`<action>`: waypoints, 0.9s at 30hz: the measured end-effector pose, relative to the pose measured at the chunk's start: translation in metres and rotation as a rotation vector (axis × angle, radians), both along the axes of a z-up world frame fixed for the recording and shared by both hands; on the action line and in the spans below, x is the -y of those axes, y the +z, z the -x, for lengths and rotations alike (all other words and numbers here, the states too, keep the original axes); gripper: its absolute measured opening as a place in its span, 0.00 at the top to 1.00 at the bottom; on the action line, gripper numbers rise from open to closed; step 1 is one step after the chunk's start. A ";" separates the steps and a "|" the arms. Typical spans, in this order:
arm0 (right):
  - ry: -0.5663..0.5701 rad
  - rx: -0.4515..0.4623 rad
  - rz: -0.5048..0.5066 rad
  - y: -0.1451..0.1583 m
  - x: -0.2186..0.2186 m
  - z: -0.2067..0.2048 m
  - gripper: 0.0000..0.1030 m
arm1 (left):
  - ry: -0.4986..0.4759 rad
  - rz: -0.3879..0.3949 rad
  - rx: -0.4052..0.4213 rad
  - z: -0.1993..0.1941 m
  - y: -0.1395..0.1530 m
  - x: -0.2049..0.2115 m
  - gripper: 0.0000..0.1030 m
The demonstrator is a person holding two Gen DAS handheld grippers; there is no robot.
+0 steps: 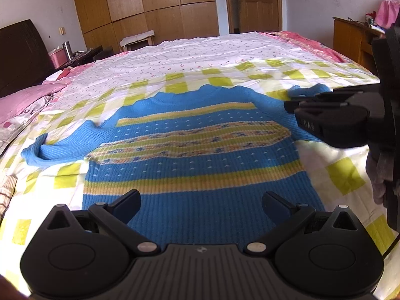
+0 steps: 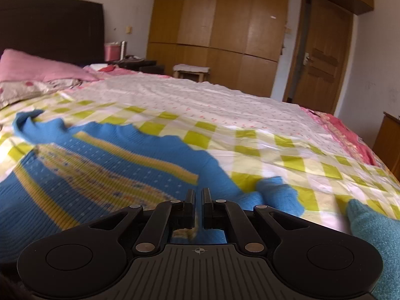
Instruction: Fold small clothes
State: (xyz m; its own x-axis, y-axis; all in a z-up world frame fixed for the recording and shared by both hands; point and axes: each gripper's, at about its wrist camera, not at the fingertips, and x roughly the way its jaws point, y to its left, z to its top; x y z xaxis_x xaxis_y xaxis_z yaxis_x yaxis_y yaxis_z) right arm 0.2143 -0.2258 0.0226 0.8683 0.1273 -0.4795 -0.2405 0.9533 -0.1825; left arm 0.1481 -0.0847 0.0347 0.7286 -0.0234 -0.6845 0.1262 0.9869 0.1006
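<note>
A small blue knit sweater point(image 1: 195, 160) with yellow bands lies flat on the bed, collar away from me, its left sleeve point(image 1: 45, 150) spread out. My left gripper point(image 1: 201, 203) is open and empty over the sweater's hem. My right gripper point(image 2: 198, 200) is nearly shut, with a narrow gap between the fingers and nothing in it. It hovers over the sweater's right shoulder point(image 2: 217, 172), beside the bunched right sleeve point(image 2: 277, 192). It shows from the side in the left wrist view point(image 1: 292, 105). The sweater fills the left of the right wrist view point(image 2: 87, 162).
The bed carries a yellow-checked sheet point(image 1: 345, 172) and a white flowered sheet point(image 1: 200, 55). A pink pillow point(image 2: 37, 67) and dark headboard point(image 2: 50, 25) are at the left. A teal cloth point(image 2: 375, 237) lies at the right. A wooden wardrobe point(image 2: 220, 32), stool point(image 2: 191, 71) and desk point(image 1: 350, 37) stand beyond.
</note>
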 end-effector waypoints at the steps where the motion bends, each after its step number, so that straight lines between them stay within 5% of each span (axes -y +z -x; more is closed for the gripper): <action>1: 0.026 -0.006 0.028 -0.007 -0.012 0.004 0.97 | 0.008 0.006 -0.001 0.002 -0.001 -0.007 0.00; 6: 0.048 -0.077 0.066 -0.028 -0.030 0.017 0.96 | 0.030 0.042 0.007 0.008 -0.008 -0.042 0.00; 10: -0.058 -0.056 0.005 -0.011 -0.006 0.028 0.93 | 0.023 0.082 0.045 0.007 -0.009 -0.057 0.00; 14: -0.240 -0.003 -0.113 0.023 0.044 0.018 0.87 | 0.010 0.133 0.076 0.001 -0.010 -0.063 0.00; 18: -0.350 -0.093 -0.313 0.038 0.096 -0.013 0.60 | -0.004 0.156 0.094 -0.005 -0.013 -0.065 0.00; 22: -0.384 -0.226 -0.559 0.030 0.134 -0.046 0.58 | -0.009 0.151 0.115 -0.006 -0.016 -0.067 0.00; 27: -0.457 -0.345 -0.656 0.001 0.141 -0.082 0.58 | -0.021 0.146 0.116 -0.006 -0.020 -0.070 0.00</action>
